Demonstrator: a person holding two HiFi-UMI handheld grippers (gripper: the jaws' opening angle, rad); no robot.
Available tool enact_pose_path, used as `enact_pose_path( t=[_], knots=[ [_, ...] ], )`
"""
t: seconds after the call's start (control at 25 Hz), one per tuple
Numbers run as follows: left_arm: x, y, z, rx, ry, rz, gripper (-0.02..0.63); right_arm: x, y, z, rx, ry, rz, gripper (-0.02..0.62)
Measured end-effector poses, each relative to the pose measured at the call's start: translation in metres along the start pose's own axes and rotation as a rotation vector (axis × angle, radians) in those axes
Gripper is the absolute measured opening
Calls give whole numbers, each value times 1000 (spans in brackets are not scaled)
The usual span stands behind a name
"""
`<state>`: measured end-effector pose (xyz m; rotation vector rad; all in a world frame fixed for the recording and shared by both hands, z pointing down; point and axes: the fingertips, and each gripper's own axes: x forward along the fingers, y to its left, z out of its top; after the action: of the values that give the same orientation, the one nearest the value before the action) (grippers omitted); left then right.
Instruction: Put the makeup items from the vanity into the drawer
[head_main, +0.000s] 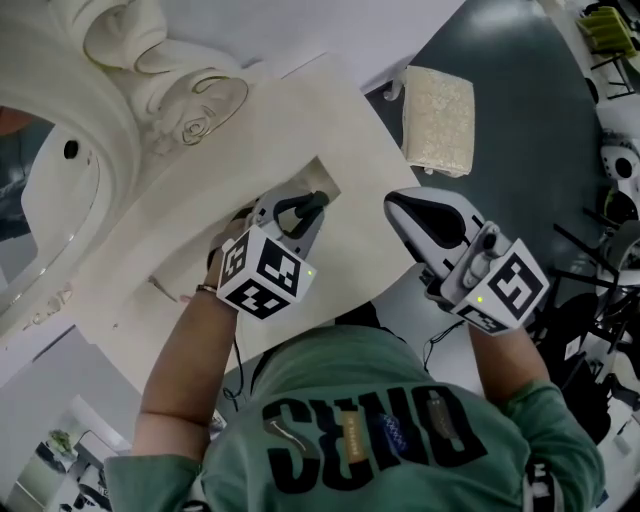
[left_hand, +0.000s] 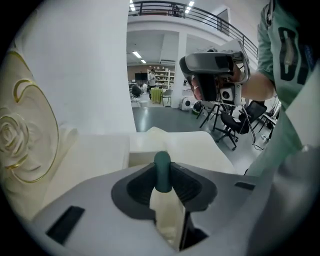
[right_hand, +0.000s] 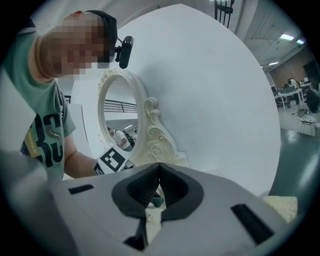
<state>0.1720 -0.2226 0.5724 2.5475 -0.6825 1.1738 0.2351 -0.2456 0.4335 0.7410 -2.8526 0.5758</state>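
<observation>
The left gripper (head_main: 308, 210) is pinching a dark green stick (left_hand: 162, 172) over the vanity (head_main: 330, 105) (right gripper (right_hand: 159, 170) sitting closed, empty).

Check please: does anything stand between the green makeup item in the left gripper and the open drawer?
Nothing visible does. The left gripper holds the dark green makeup item right at the open drawer. The right gripper is off to the side, jaws together.
</observation>
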Motion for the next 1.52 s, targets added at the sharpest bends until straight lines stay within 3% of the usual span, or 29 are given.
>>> enact_pose_path(
  t=[0.16,0.52,1.16,1.28,1.52],
  knots=[
    [-1,-1,9,-20,-23,-22,140,-5,0,2,7,-8,-4,11],
    [-7,0,14,-144,-61,-59,198,-10,6,5,6,-20,-3,11],
    [-24,5,22,-183,-105,-1,202,-14,17,7,1,-26,6,11],
    [-37,4,29,-198,-153,8,199,-13,22,11,-11,-25,10,11],
    [-106,5,52,-260,-342,75,135,-10,50,35,-51,-34,27,11]
  ],
)
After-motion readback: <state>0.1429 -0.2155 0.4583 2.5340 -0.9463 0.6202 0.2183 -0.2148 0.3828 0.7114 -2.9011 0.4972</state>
